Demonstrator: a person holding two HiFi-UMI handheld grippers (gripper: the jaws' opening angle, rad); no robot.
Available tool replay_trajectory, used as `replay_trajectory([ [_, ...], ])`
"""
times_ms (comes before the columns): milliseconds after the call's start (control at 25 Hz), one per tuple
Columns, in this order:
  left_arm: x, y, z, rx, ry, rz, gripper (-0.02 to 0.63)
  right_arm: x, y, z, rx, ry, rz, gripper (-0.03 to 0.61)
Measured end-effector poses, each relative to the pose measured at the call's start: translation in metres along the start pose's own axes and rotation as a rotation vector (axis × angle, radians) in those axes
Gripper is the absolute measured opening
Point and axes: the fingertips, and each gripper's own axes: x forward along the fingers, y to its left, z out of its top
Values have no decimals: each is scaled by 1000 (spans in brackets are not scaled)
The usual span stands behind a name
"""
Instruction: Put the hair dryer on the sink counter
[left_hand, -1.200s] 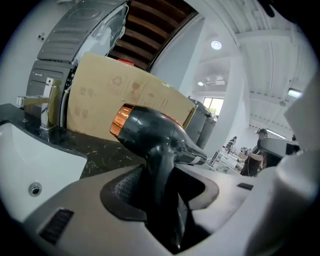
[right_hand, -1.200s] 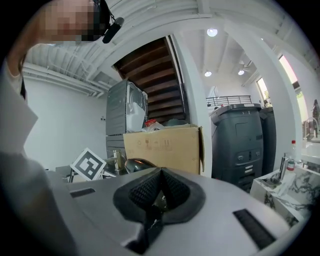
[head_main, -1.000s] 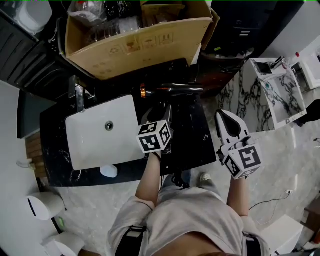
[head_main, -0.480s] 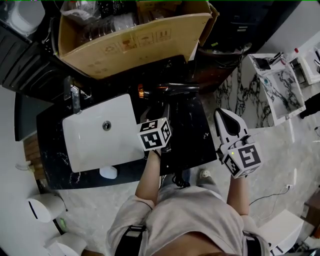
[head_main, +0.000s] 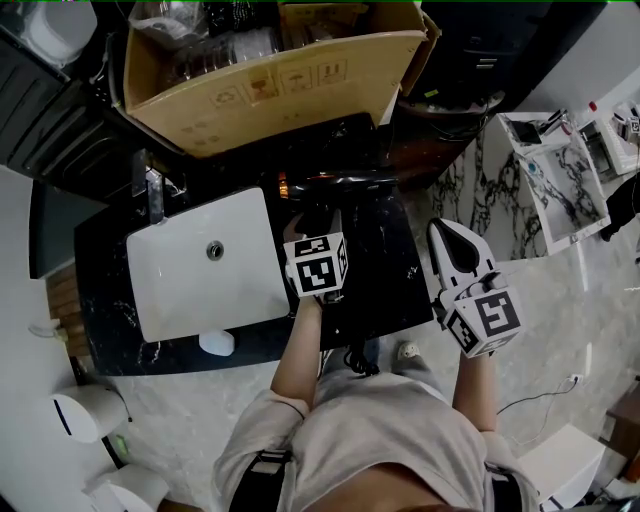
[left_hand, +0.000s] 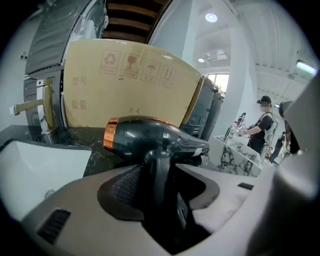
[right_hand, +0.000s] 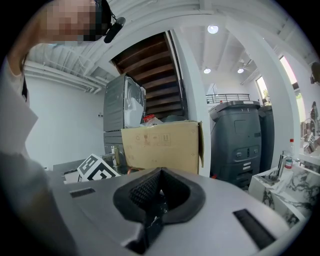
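So, placing step. Right gripper (right_hand: 152, 212), lower right, is closed on nothing. Left gripper (left_hand: 161, 200) clamps the handle of the black hair dryer with a copper ring (left_hand: 150, 137), mid-frame over the black marble sink counter (head_main: 395, 285). Whether it touches is unclear. Next: seat it and release, clear of the brown cardboard box (head_main: 270, 85).

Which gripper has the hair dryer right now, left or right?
The left gripper: its jaws clamp the black handle of the hair dryer. The right gripper is shut on nothing.
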Motion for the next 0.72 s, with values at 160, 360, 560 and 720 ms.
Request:
replay_trajectory([
  [160,-3,-1,3,51,-14,20,193,-3,0,1,-1,-7,5,11],
  [360,-21,-1,13,122,-67,54,199,-9,1,0,11,-14,9,11],
  [560,-58,-2,32,149,-162,110,102,-15,8,5,0,-31,49,11],
  [720,-94,-7,48,151,-252,147,15,-24,16,10,-4,-52,94,11],
])
